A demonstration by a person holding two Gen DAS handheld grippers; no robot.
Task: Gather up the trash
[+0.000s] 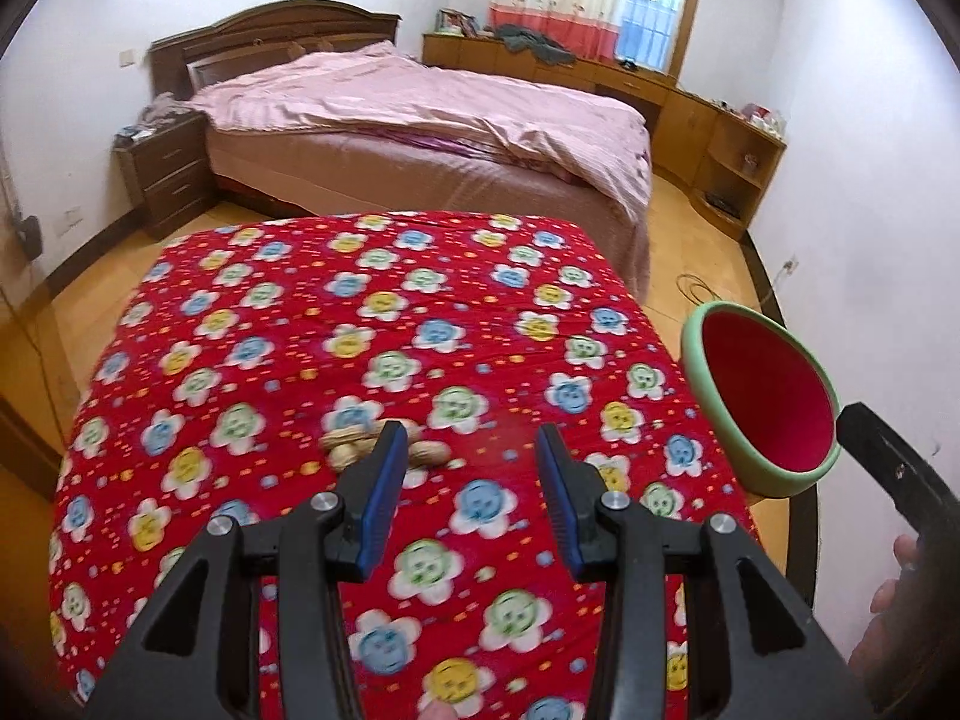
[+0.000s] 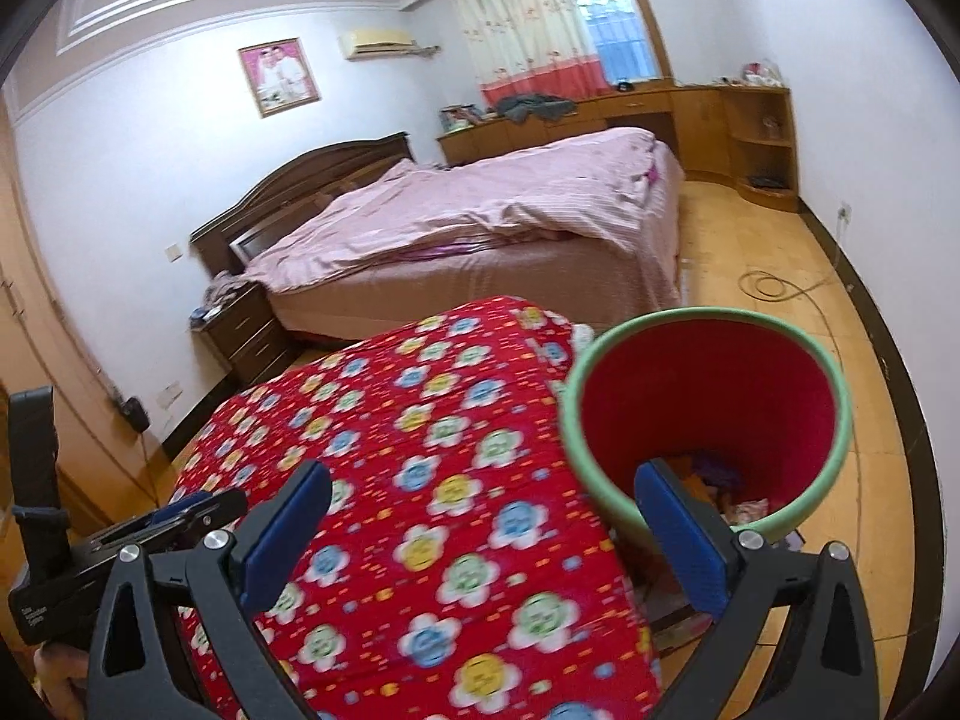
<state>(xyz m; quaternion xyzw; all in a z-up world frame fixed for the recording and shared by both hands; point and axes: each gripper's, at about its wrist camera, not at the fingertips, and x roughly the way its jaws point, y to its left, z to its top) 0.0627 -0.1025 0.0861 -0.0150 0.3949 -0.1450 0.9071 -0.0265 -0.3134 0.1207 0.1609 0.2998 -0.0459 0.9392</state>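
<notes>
Left wrist view first: the left gripper (image 1: 468, 450) hangs above the surface draped in a red quilt with smiling flower prints (image 1: 372, 324), its two blue-padded fingers (image 1: 384, 480) set partway apart with nothing between them. Just past the left finger lies a small cluster of tan peanut shells (image 1: 384, 449), three as far as the blur lets me count, resting on the quilt and partly hidden behind that finger. So the trash sits slightly left of the gap, close to the fingertip, not inside the jaws. Off the right edge of the surface one round bin, green outside and red inside (image 1: 765, 402), tips its mouth toward the camera, well apart from the shells. A black bar of the other tool (image 1: 900, 468) and some fingers of the person's hand (image 1: 900, 558) show at the far right.

Over to the right wrist view: the right gripper (image 2: 492, 498) stands wide, and the bin's green rim (image 2: 576, 420) passes between its two blue pads (image 2: 678, 534), one pad inside the bin, the other outside over the quilt; whether either pad presses the wall I cannot tell. Scraps of mixed litter (image 2: 732, 486) lie at the bin's bottom. One pink-covered bed (image 2: 480, 216) stands beyond.
</notes>
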